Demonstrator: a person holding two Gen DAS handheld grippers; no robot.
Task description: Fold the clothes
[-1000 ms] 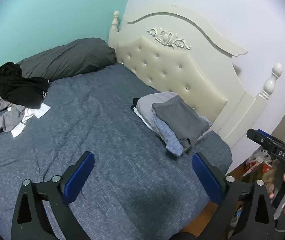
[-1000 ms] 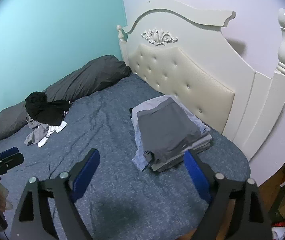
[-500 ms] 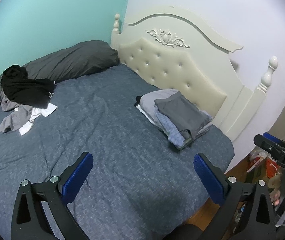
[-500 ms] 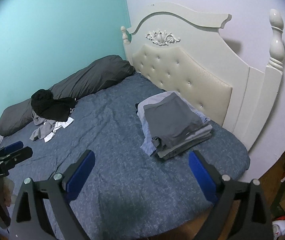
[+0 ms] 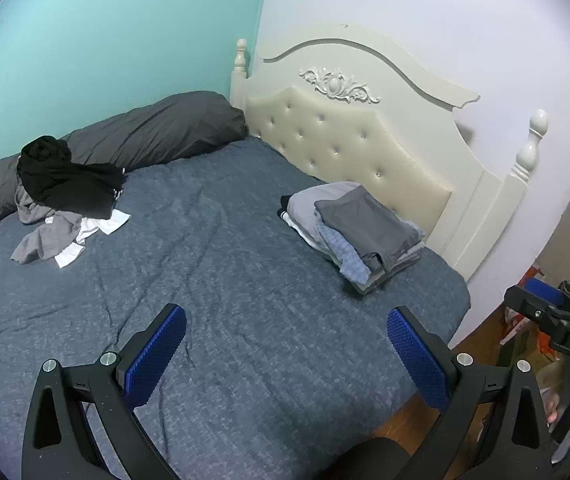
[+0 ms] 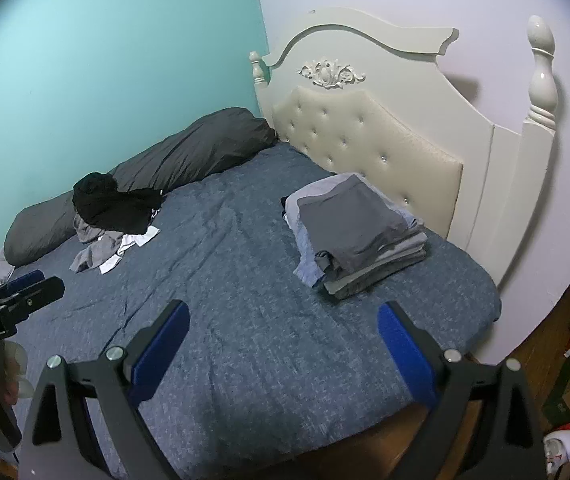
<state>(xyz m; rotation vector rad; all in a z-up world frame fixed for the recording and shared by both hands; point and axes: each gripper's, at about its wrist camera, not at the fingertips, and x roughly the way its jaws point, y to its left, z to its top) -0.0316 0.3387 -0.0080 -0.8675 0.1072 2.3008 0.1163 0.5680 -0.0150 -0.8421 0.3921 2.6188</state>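
Both grippers hang over the near bed (image 5: 245,320) edge, L gripper (image 5: 285,344) and R gripper (image 6: 281,336) each spread wide w/ nothing held. Unfolded heap (image 5: 65,204) lies far left by the pillow (image 5: 157,132), nearer the L side; folded stack (image 6: 357,236) sits right, by the headboard (image 6: 385,152). Plenty of bare sheet between for spreading a piece.

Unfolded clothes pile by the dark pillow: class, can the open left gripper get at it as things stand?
Probably yes: only bare bedsheet lies between the left gripper and the unfolded clothes pile.
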